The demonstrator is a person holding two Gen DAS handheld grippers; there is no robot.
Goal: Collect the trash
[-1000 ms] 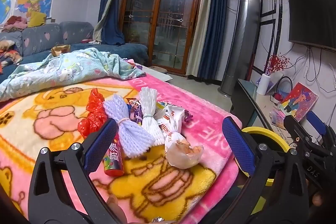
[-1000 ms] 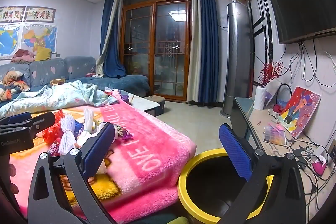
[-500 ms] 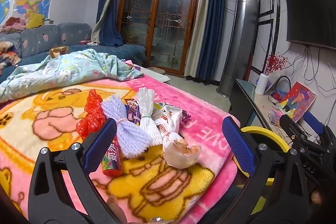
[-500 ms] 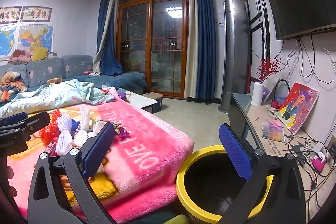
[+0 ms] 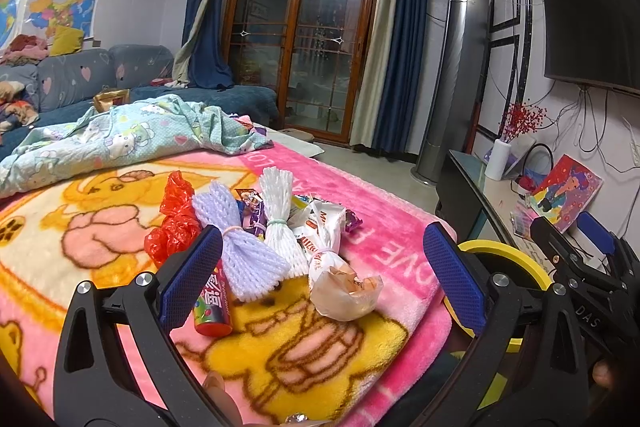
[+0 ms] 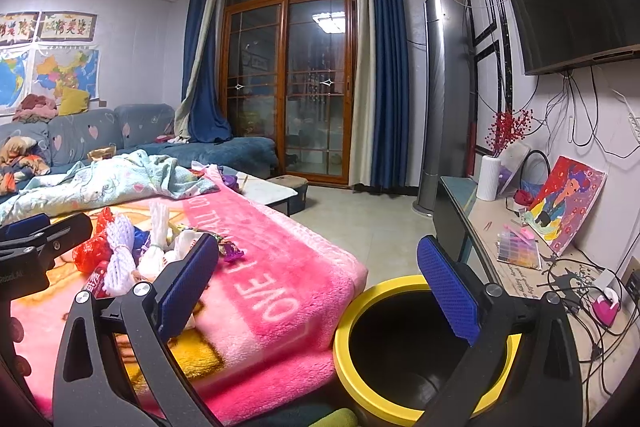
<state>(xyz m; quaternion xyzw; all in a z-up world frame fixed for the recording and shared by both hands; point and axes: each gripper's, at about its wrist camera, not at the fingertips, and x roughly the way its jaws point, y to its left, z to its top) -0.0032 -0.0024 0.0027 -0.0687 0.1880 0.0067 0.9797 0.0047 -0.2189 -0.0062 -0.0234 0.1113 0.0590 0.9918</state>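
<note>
While you hold both tools above the pink blanket [image 5: 384, 227], your left gripper [image 5: 320, 279] has its jaws spread wide with nothing between them. Your right gripper [image 6: 316, 287] is likewise spread and empty, held above the near corner of the blanket and the yellow-rimmed bin [image 6: 400, 415].

The trash lies in one heap on the blanket, toward its corner nearest the bin. Nearest your left gripper is a crumpled clear bag [image 5: 346, 291] joined to a white printed wrapper [image 5: 324, 231]. Just beside the wrapper, on the side away from the bin, lie a white foam net sleeve [image 5: 278, 215] and a lilac foam net sleeve [image 5: 240, 247], each tied at the middle. A red candy tube [image 5: 212, 311] rests against the lilac sleeve, partly hidden behind the left blue pad. A red plastic bag [image 5: 176, 223] sits at the heap's far side from the bin. Small purple wrappers [image 5: 352, 221] show between the sleeves and at the heap's bin-side edge.

The bin stands on the floor, touching the blanket's corner; its dark interior appears empty where visible. A pale blue printed quilt [image 5: 120, 139] lies bunched on the blanket beyond the heap, apart from it.
</note>
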